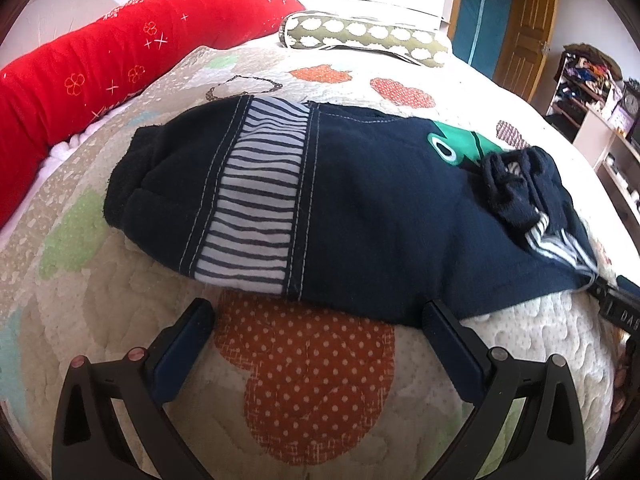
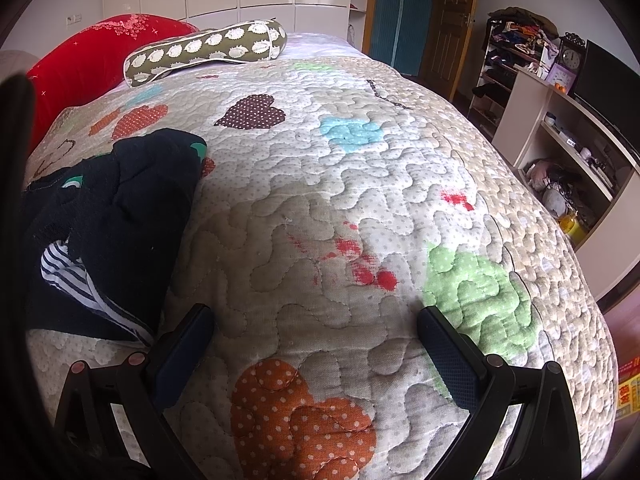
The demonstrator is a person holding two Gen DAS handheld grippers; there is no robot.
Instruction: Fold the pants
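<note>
Left wrist view: your left claw [image 1: 318,320] stands spread wide and empty, just short of the near hem of the pants [image 1: 340,208], one finger [image 1: 444,332] touching or nearly touching that edge. The pants, dark navy with a striped panel [image 1: 256,200] and a green patch [image 1: 460,142], lie bunched across the quilt [image 1: 312,376] of the bed; beyond the pants lie a red bolster [image 1: 120,52] and a patterned bolster pillow [image 1: 368,38]. Risk, as judged: the layers are stacked, so a shallow bite may lift only the top ply and drag the heap askew. Right wrist view: your right claw [image 2: 316,332] is likewise parted and holds nothing, over bare quilt [image 2: 360,208] beside the pants [image 2: 120,216], which sit at its left finger [image 2: 188,340]. Room: wide open quilt right of the pants; the bed edge falls away toward the shelving [image 2: 560,128], so a fold swung that way could slide off.
</note>
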